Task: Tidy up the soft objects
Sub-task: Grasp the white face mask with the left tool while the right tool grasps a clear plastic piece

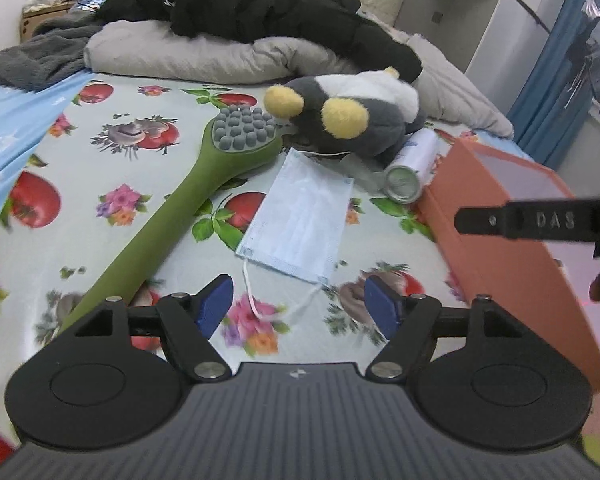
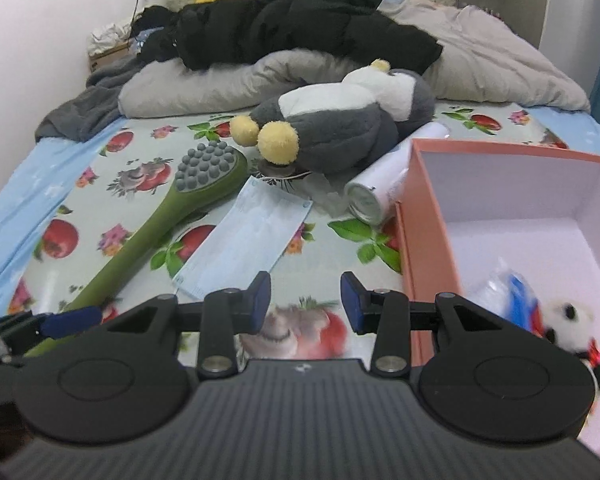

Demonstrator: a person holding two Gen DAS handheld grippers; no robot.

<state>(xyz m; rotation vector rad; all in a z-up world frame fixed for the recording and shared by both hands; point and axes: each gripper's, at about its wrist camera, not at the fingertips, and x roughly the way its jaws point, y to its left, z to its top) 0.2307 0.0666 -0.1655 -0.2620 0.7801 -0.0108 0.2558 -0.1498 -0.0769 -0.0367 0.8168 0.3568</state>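
- The bed (image 1: 80, 184), under a fruit-and-flower sheet, has bare cloth straight ahead of both grippers; its far end is closed off by a grey pillow (image 1: 188, 56) with a black jacket (image 1: 260, 12) heaped on it, and a grey blanket (image 1: 32, 60) fills the far left corner.
- The pink box (image 2: 416, 216) stands open on the bed to the right of the right gripper (image 2: 306, 300), its near wall just beside that gripper's right finger; in the left wrist view it fills the right side.
- The left gripper (image 1: 298, 306) has its jaws spread wide with nothing between them; the face mask (image 1: 300, 212) lies flat just ahead of it, one ear loop trailing between the fingertips' line.
- The right gripper's jaws stand part open and empty, over bare sheet; the face mask lies ahead and slightly left.
- The plush penguin (image 2: 340, 120) lies on its side farther ahead, beyond the mask, against the pillow.
- A green massage hammer (image 1: 180, 200) runs diagonally on the left, its handle passing under the left gripper's left finger.
- A white can (image 2: 376, 188) lies between the penguin and the box.
- A small panda plush (image 2: 572, 328) and a blue-and-white packet inside the box are blurred; the right gripper's body cuts them off.
- A hand at the right edge of the left wrist view is mostly out of frame.
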